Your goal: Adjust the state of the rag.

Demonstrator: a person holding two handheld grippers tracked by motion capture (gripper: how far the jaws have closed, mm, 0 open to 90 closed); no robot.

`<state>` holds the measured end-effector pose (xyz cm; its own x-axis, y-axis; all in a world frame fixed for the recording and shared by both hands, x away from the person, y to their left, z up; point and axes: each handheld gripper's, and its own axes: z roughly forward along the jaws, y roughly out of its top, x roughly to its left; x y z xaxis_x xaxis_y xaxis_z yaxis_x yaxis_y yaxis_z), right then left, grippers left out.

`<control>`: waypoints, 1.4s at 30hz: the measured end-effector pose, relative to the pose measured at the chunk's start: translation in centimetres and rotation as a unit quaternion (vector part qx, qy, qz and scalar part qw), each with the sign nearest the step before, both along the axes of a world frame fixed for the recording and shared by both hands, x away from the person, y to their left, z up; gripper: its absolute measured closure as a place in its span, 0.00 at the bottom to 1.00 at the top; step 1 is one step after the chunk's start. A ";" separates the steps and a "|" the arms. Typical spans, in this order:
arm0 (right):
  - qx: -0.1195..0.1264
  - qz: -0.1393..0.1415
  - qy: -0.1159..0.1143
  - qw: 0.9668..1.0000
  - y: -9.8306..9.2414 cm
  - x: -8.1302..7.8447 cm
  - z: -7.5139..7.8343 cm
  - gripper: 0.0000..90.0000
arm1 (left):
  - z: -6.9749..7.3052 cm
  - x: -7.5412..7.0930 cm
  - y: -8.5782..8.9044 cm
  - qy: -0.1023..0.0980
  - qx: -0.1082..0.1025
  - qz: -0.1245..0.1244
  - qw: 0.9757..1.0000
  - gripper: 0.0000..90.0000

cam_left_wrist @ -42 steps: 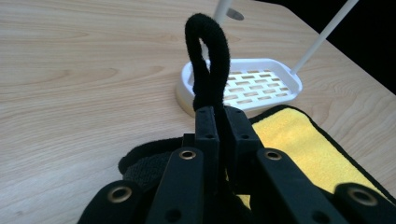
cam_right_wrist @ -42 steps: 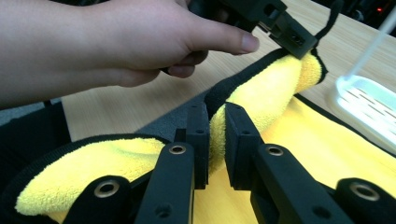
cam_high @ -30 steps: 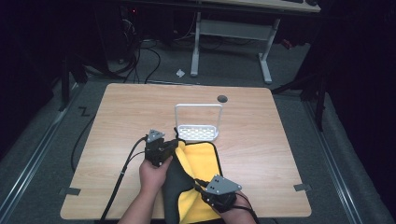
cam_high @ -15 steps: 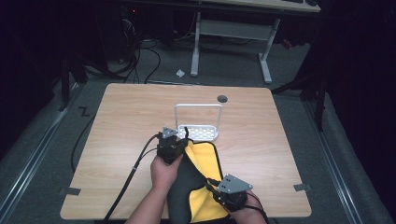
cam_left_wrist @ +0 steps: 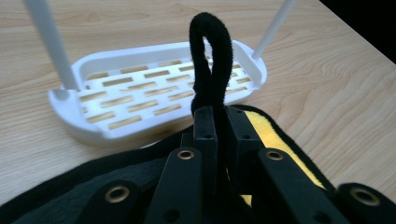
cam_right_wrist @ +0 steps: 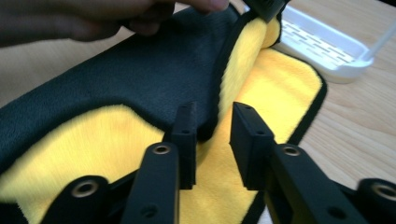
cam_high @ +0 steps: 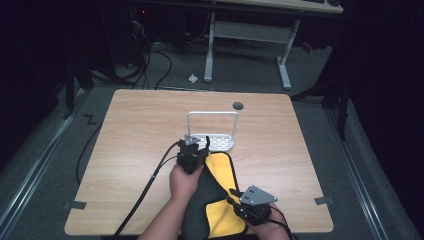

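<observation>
While checking left gripper (cam_high: 201, 146), found it clamped fully shut on black hanging loop (cam_left_wrist: 212, 56) of black/yellow cloth (cam_high: 222, 205), loop standing upright above the jaws. Found right gripper (cam_right_wrist: 212, 126) part open, jaws just been opening, black hem of cloth between them w/o pads pressing. Noted cloth lying flat at near edge of tabletop (cam_high: 140, 130), partly folded, far end touching or just beside white rack (cam_high: 212, 142); cannot tell which.

Judged step in hand: carrying loop toward rack's hoop handle. Recommended: keep left grip firm, loop held upright and open; lift enough to clear rack rim before moving over; keep right gripper clear of hem so cloth trails freely and does not snag or drag rack.

Surface: light wood-grain laminate, clean, round cable hole (cam_high: 238, 105) near far edge. Room: dim, grey carpet floor (cam_high: 240, 80), white desk frame (cam_high: 245, 35) behind, loose cables (cam_high: 150, 55) at back left.
</observation>
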<state>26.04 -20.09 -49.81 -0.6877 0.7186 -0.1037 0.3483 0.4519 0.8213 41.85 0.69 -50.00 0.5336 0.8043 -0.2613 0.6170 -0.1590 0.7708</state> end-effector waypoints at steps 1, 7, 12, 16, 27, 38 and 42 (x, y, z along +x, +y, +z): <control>0.003 -0.003 -0.003 1.000 -0.1 0.0 0.1 0.77 | 0.0 0.0 -0.2 0.000 -0.002 -0.003 1.000 0.93; 0.007 -0.005 -0.014 1.000 -0.1 -0.1 0.4 0.77 | 0.0 0.0 -1.7 0.002 -0.024 -0.022 0.999 0.79; 0.006 0.005 -0.001 1.000 0.3 0.1 0.1 0.77 | 0.3 -0.4 -2.0 -0.005 -0.034 -0.034 0.999 0.66; 0.002 0.010 -0.002 1.000 0.7 0.2 0.1 0.78 | 0.6 -1.2 -1.2 -0.012 -0.036 -0.040 0.998 0.65; -0.003 0.010 0.049 0.999 1.4 3.8 -0.5 1.00 | -0.3 -5.9 4.3 -0.017 -0.023 -0.051 0.998 0.79; -0.041 0.013 0.094 0.995 -0.3 0.9 -1.9 0.98 | -1.9 -9.6 9.2 -0.007 -0.019 -0.051 0.998 0.74; -0.046 0.000 0.099 0.994 -1.7 -0.1 -2.1 0.97 | -2.5 -9.9 8.4 -0.011 -0.002 -0.070 0.997 0.72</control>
<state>25.97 -21.77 -51.93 -0.7016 0.7119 -0.0307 0.4994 0.5220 0.6915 31.94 9.09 -52.50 0.6464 0.7206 -0.2508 0.5712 -0.2391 0.7852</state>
